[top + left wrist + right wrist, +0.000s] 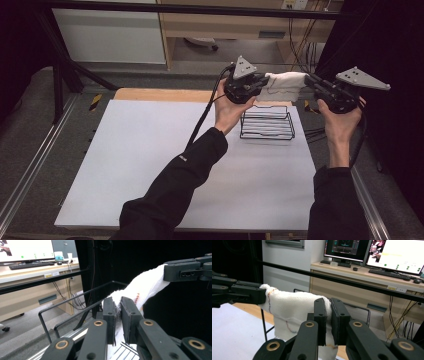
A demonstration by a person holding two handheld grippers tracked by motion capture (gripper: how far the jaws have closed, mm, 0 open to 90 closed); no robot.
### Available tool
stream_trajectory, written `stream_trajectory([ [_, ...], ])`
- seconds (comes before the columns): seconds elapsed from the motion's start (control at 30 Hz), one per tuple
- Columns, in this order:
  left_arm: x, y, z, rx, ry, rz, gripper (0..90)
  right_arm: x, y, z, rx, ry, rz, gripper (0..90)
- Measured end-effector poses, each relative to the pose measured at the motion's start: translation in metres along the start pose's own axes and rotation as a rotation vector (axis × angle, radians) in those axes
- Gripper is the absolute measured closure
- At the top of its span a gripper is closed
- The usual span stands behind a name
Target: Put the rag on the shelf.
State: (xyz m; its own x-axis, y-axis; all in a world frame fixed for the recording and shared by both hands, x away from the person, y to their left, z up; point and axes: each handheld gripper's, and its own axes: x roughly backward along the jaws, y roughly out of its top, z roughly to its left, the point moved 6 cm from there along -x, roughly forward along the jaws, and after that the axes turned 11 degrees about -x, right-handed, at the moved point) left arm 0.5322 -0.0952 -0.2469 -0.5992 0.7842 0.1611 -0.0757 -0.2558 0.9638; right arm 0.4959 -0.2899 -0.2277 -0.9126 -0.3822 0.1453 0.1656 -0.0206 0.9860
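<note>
While the white cloth (285, 83) hangs stretched in the air between the two claws, above the far edge of the bench (150, 165), it touches nothing below it. It spans from the left claw (261, 83) to the right claw (309, 81), sagging slightly, with a red-stitched hem showing in both gripper views. Just under and in front of it stands an empty black wire basket (267, 122) on the white bench top. Judging by this, the lifting and spreading of the cloth are done; what seems left is folding it or lowering it into the basket, though which one I cannot tell. Each claw is pressed nearly together, pinching one end of the cloth: the left claw's pads (110, 315) clamp bunched fabric, and the right claw's pads (320, 315) clamp the opposite edge.
</note>
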Motion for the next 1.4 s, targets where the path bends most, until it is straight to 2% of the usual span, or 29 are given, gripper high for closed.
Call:
stream_trajectory([
  [0.33,0.005,-0.012,-0.01,0.001,-0.026,0.038,81.5,0.011,-0.021,0.002,0.009,0.018,0.039,83.5],
  [0.5,0.006,-0.015,-0.012,-0.015,-0.036,0.068,79.9,0.012,-0.028,0.002,0.003,0.029,0.043,83.5],
  [0.57,0.01,-0.013,-0.012,-0.025,-0.041,0.069,77.3,0.012,-0.03,0.002,0.003,0.031,0.044,83.5],
  [0.7,0.02,-0.005,-0.009,-0.015,-0.056,0.06,72.5,0.013,-0.031,0.002,0.012,0.033,0.047,83.5],
  [0.87,0.025,0.012,0.0,-0.019,-0.023,0.055,75.1,0.013,-0.034,0.002,0.015,0.035,0.052,83.5],
  [1.03,0.014,0.025,0.007,-0.036,-0.007,0.095,83.0,0.013,-0.036,0.002,0.023,0.039,0.053,83.4],
  [1.1,0.007,0.026,0.01,-0.028,-0.013,0.113,85.5,0.013,-0.037,0.002,0.023,0.043,0.052,83.3],
  [1.17,0.0,0.025,0.012,-0.003,-0.028,0.132,87.0,0.013,-0.038,0.002,0.021,0.047,0.053,83.3],
  [1.23,-0.003,0.022,0.011,-0.005,-0.036,0.148,88.2,0.013,-0.039,0.002,0.022,0.05,0.055,83.3],
  [1.3,-0.005,0.016,0.008,-0.007,-0.06,0.173,89.4,0.013,-0.041,0.001,0.018,0.053,0.056,83.1],
  [1.4,-0.004,0.006,0.001,0.0,-0.097,0.186,89.6,0.012,-0.043,0.0,0.012,0.056,0.059,82.8],
])
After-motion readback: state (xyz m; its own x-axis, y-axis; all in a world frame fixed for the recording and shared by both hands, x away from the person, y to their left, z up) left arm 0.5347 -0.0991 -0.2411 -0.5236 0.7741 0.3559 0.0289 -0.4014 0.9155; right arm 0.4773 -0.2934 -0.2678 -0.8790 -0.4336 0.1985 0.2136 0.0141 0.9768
